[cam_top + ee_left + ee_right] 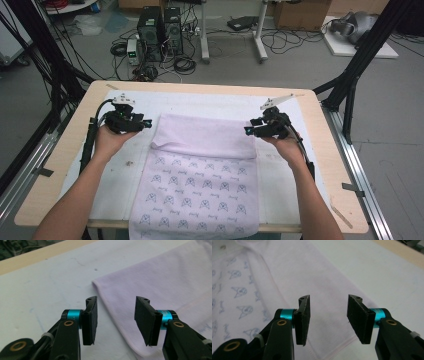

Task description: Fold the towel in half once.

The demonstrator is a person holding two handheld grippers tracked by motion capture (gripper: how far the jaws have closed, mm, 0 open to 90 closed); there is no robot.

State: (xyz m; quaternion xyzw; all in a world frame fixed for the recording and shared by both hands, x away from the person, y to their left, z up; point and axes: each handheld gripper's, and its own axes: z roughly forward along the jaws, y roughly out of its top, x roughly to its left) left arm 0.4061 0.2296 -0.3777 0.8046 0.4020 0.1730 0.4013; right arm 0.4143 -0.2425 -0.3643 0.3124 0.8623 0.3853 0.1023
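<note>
Now the cloth point(202, 170) lies flat on the white cover point(280, 180) of the table point(45, 175), with its far part folded back toward the person so that a plain lilac band lies across the printed part; the near end hangs over the table's front edge. The left gripper point(146, 123) is held just off the left end of that folded band, above the cover. Its jaws stand apart with nothing between them, and in the left gripper view point(116, 317) the rounded corner of the fold lies below the gap. The right gripper point(248, 130) is held at the right end of the band, jaws likewise parted and empty; in the right gripper view point(329, 317) the plain fold runs beneath them, with the printed cloth off to one side. Neither gripper touches the cloth.
</note>
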